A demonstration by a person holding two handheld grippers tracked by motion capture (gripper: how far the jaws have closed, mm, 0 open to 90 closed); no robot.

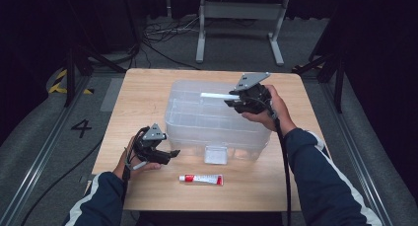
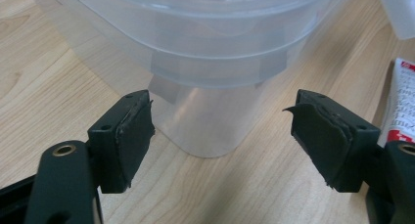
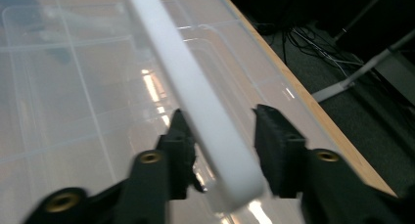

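A large clear plastic box (image 1: pixel 217 120) stands in the middle of the wooden table (image 1: pixel 148 102). My right gripper (image 1: pixel 235 98) hovers over the box's far right part, with a long white bar (image 1: pixel 217 94) lying between its jaws. In the right gripper view the white bar (image 3: pixel 195 101) rests against the left pad, and a gap shows at the right pad (image 3: pixel 274 150). My left gripper (image 1: pixel 167 154) is low at the box's front left, open and empty. It faces a clear flap (image 2: pixel 205 121) on the box (image 2: pixel 195 33).
A red and white tube (image 1: pixel 201 179) lies on the table in front of the box, and the tube (image 2: pixel 401 101) also shows beside my left gripper's right jaw. A small clear piece (image 1: pixel 216 155) sits against the box front. Cables and a metal stand (image 1: pixel 241 23) are on the floor behind.
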